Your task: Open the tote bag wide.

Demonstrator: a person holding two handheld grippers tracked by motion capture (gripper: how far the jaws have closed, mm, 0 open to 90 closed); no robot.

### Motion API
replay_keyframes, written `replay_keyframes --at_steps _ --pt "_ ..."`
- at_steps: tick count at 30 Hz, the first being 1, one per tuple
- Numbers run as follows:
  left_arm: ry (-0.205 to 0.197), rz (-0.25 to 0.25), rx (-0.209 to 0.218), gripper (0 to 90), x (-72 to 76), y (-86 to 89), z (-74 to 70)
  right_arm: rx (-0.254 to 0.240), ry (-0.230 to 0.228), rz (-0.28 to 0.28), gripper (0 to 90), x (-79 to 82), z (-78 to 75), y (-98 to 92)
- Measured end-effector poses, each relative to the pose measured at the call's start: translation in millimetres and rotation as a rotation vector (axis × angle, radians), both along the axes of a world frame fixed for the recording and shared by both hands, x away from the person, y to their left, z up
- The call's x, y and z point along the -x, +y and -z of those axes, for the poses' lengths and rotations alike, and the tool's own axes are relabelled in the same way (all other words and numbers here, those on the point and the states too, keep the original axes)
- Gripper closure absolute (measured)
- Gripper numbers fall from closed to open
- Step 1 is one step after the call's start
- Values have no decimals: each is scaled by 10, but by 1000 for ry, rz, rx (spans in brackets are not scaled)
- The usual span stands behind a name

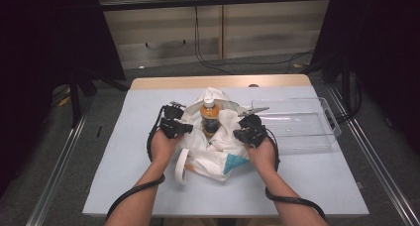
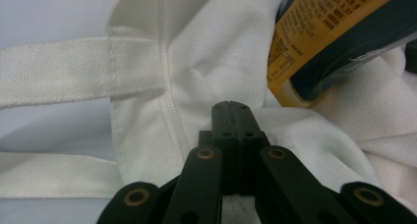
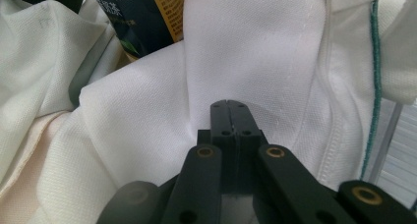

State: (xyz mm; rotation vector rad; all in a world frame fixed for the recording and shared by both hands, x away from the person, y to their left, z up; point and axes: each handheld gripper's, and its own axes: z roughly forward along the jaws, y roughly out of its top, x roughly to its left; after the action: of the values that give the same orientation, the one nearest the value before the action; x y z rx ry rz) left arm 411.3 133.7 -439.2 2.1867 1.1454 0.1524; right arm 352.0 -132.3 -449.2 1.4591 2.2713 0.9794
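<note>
A white cloth tote bag (image 1: 213, 154) with a teal patch lies on the table's middle. An orange-and-dark-labelled bottle (image 1: 210, 118) with a white cap stands upright in it. My left gripper (image 1: 186, 128) is at the bag's left side and my right gripper (image 1: 238, 133) at its right, the bottle between them. In the left gripper view the jaws (image 2: 230, 105) are shut, with the bag's cloth (image 2: 216, 52) puckering at their tips beside the bottle's label (image 2: 334, 32). The right gripper view shows the same: my right gripper (image 3: 229, 103) is shut on gathered cloth (image 3: 246, 47) below the bottle (image 3: 142, 17).
A clear plastic bin (image 1: 302, 122) sits at the right back of the pale blue table mat (image 1: 124, 151), close to my right hand. The bag's handles (image 2: 59, 71) lie loose on the mat. Dark curtains and frame rails flank the table.
</note>
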Motion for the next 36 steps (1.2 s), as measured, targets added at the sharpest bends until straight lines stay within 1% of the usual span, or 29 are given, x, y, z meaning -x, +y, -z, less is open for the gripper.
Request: replay_keyframes --at_steps 3,4,6,7,8,9,12,13,14,15,18,21,22,23,24,26,27,28,29,31,33,34,35,36 --pt "3 4 -1 900 0 4 -2 -11 6 2 900 -4 -1 -2" --pt "4 3 0 900 1 5 -5 -7 5 6 900 -3 -2 -2" --pt "5 0 6 900 6 8 -22 -8 6 8 900 -1 -5 -7" --pt "6 2 12 900 6 13 -31 -18 7 12 900 0 -5 -13" --pt "4 -12 22 900 13 6 -46 -30 15 20 900 2 -11 -19" --pt "0 0 20 900 11 23 -67 -35 15 21 900 0 -15 -27" --pt "-11 3 33 880 21 33 -132 -38 14 15 897 -1 -46 -28" --pt "-15 -12 50 874 28 31 -155 -37 11 13 895 1 -57 -28" --pt "-14 14 35 867 22 55 -186 -40 9 14 890 2 -73 -24" --pt "-20 11 38 858 30 48 -207 -43 8 10 884 0 -90 -22" --pt "-33 -4 64 823 54 35 -264 -42 -5 12 857 0 -151 -13" --pt "-28 3 76 789 66 31 -312 -48 -7 12 831 -4 -196 -17" --pt "-28 23 59 775 62 49 -332 -49 -9 14 828 -5 -211 -20" --pt "-39 16 70 765 70 49 -354 -50 -8 12 825 -5 -224 -22" --pt "-39 17 67 727 71 55 -372 -52 -8 10 816 -4 -236 -24" --pt "-36 19 76 714 73 68 -417 -50 -8 10 794 -1 -250 -27" --pt "-44 16 70 710 80 86 -451 -55 -9 7 790 -2 -254 -31" --pt "-50 15 73 701 79 98 -467 -57 -10 7 776 -2 -260 -31" --pt "-49 16 73 693 79 119 -487 -57 -10 9 762 -1 -264 -27" --pt "-60 1 66 662 91 149 -509 -62 -11 6 737 1 -275 -13" --pt "-60 4 58 647 100 203 -516 -58 -12 -2 694 -4 -284 0" --pt "-67 -2 59 630 110 227 -515 -56 -11 -1 676 -4 -289 9" --pt "-61 -2 68 624 120 256 -510 -55 -14 2 665 -3 -294 17" --pt "-56 -4 65 622 129 277 -506 -55 -11 0 655 -6 -297 23"
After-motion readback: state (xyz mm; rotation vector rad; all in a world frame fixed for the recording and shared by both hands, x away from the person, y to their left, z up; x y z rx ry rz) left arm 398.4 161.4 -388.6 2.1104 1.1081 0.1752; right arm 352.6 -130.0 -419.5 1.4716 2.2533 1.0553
